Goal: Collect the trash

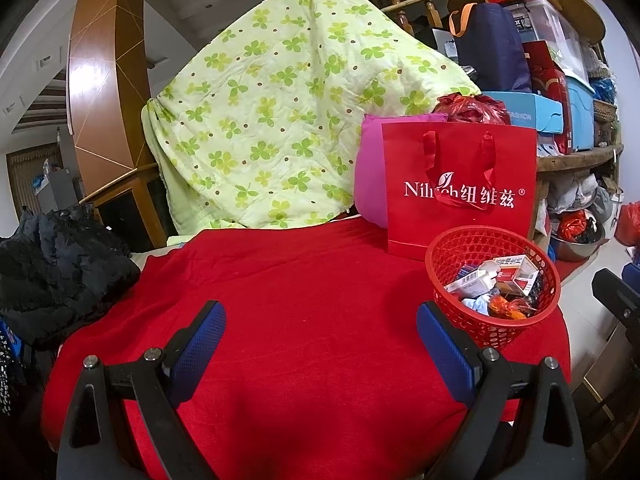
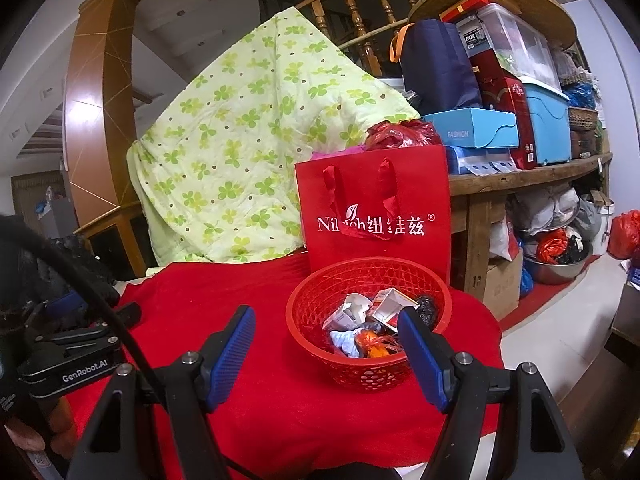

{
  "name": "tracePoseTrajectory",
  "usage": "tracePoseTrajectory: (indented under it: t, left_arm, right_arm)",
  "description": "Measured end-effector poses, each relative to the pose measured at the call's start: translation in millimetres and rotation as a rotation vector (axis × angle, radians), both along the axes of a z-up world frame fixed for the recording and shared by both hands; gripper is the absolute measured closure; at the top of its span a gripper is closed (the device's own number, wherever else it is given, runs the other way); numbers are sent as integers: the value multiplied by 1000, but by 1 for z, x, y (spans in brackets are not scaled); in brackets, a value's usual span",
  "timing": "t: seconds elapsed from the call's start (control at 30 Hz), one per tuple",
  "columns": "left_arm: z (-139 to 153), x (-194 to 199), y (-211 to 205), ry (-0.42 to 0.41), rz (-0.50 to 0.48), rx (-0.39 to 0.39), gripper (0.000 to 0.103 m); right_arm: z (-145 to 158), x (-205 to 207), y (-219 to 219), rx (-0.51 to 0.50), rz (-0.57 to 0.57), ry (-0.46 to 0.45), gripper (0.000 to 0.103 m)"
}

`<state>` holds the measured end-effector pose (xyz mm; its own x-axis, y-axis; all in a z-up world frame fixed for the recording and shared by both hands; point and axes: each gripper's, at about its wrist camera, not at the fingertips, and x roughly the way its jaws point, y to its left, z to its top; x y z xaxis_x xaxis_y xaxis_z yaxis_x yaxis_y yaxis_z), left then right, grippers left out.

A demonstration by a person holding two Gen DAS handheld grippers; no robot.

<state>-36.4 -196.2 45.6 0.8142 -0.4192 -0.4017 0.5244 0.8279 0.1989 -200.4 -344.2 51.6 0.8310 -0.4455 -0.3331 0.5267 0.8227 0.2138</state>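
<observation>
Behind the red bag (image 2: 376,216), a pink thing (image 1: 370,168) sits half-hidden.

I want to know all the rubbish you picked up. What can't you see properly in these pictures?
- Bottom of the red basket: both views, boxes and wrappers pile on top.
- Inside the red paper bag: both views, its front wall hides it.
- Print on the small boxes: too small.
- Left gripper and right gripper: open, empty.
- Under the red cloth: covered.
</observation>
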Motion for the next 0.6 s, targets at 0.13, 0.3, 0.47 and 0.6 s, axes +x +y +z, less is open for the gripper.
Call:
tracePoseTrajectory:
  t: [0.13, 0.3, 0.47, 0.6]
  left_arm:
    - [0, 0, 2, 6, 1, -3, 7]
    - [-1, 0, 2, 8, 3, -5, 7]
    - [-4, -1, 1, 13, -8, -3, 7]
    - [-8, -4, -3, 21, -23, 4, 7]
  right_arm:
    - [-1, 0, -1, 4, -6, 10, 26]
    - [-3, 1, 2, -5, -12, 22, 26]
    - [-5, 0, 4, -14, -29, 33, 26]
    - [-8, -2, 2, -7, -38, 43, 26]
